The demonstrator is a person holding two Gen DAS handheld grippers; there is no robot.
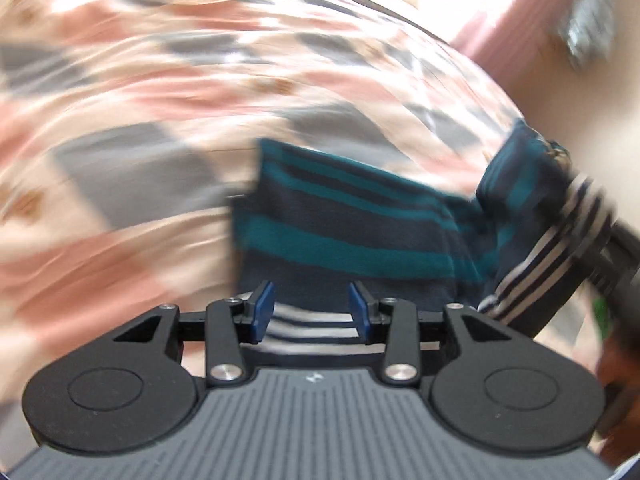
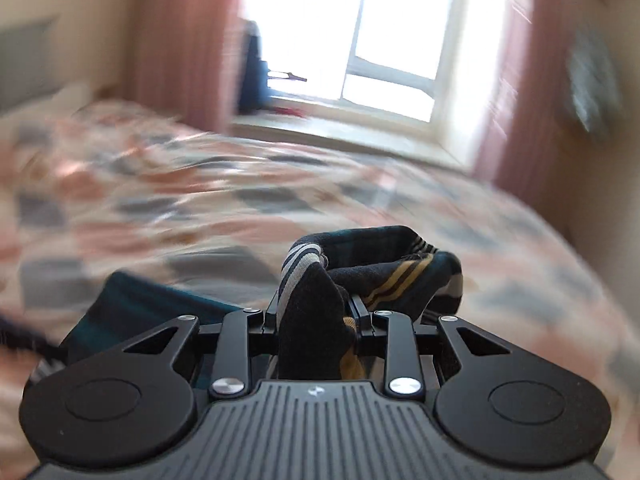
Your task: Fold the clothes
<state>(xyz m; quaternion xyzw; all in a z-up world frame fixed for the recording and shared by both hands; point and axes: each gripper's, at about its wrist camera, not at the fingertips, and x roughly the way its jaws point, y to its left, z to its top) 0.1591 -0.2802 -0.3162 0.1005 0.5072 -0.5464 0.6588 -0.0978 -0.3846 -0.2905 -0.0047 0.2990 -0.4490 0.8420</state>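
A navy and teal striped garment (image 1: 352, 232) with a white-and-navy striped hem lies stretched over the bed. My left gripper (image 1: 311, 312) has its blue pads (image 1: 262, 308) closed on the hem, which fills the gap between them. The cloth runs right and up to a bunched corner (image 1: 520, 168) at the frame's edge. In the right wrist view my right gripper (image 2: 316, 312) is shut on a thick bunch of the same garment (image 2: 384, 268), lifted above the bed, showing white and tan stripes. The garment's teal part (image 2: 152, 300) hangs to the left.
A bedspread (image 1: 120, 100) patterned in pink, grey and cream covers the bed (image 2: 200, 200) under both grippers. Beyond the bed is a bright window (image 2: 392, 40) with pink curtains (image 2: 180, 40) on both sides. Both views are motion-blurred.
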